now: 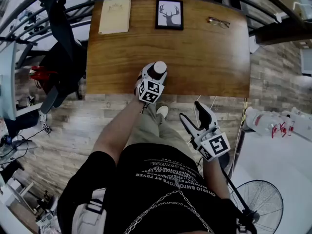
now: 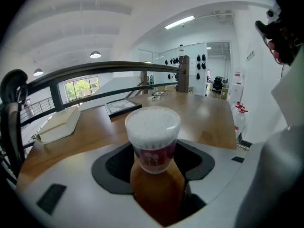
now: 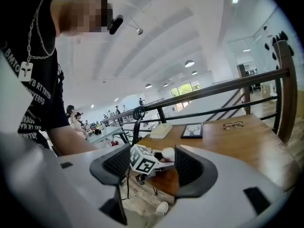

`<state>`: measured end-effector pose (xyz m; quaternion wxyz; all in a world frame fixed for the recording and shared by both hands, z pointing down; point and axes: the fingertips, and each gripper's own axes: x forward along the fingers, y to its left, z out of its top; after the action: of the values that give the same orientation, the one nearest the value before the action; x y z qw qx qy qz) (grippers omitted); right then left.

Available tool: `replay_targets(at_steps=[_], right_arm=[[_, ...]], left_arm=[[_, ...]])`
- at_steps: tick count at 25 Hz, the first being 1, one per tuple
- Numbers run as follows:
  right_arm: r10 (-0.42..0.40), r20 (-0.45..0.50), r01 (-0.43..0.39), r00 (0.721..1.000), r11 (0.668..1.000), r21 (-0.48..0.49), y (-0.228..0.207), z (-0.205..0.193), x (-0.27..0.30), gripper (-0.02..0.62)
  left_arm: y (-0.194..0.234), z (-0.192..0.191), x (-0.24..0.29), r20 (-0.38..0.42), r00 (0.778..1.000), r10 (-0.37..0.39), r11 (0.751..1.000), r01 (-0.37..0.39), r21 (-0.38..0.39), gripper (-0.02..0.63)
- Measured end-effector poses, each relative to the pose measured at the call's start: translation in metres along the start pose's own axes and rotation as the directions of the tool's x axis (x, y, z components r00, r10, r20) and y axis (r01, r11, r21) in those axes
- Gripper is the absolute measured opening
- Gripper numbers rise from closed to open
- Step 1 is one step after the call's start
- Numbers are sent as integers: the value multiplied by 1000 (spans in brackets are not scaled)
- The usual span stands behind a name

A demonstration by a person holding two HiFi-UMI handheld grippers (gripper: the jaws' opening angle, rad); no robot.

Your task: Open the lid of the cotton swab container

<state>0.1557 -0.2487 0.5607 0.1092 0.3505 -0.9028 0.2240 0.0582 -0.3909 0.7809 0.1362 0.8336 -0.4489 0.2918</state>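
Observation:
The cotton swab container point(image 1: 159, 68) is a small round tub with a clear lid over white swabs and a red band. It stands upright at the wooden table's point(image 1: 204, 62) near edge. My left gripper point(image 1: 155, 76) reaches over that edge. In the left gripper view the container point(image 2: 153, 137) stands between the two dark pads point(image 2: 114, 163), with thin slits of table showing on both sides, so the left gripper point(image 2: 154, 165) is open. My right gripper point(image 1: 195, 116) hangs off the table's near edge, open and empty. Its view shows the container point(image 3: 167, 153) and the left gripper's marker cube point(image 3: 144, 164) ahead, between the right gripper's point(image 3: 152, 167) pads.
On the table's far side lie a cream book point(image 1: 115, 14), a framed deer picture point(image 1: 169, 13) and a pair of glasses point(image 1: 218, 22). A dark chair point(image 1: 58, 62) stands left of the table. A floor fan point(image 1: 258, 206) and spray bottles point(image 1: 273, 123) are at the right.

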Motion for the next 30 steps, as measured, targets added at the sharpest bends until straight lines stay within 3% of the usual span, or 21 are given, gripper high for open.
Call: replay_targets(at_steps=[7,22,30], right_arm=[[17,1,-17,1000,999,-41,1,16,8,278],[42,14,-40,999,989,-143,7,70,21,278],[67,68,-52,995,977,-205,18,113,9,278]], left_arm=[[-4,26,-33,35,999,-38,997,35,66,273],[-22,117,-133,44,993,-109,991,105,84,273],[-47,160,-182,22,984,-179,979,175,109,273]])
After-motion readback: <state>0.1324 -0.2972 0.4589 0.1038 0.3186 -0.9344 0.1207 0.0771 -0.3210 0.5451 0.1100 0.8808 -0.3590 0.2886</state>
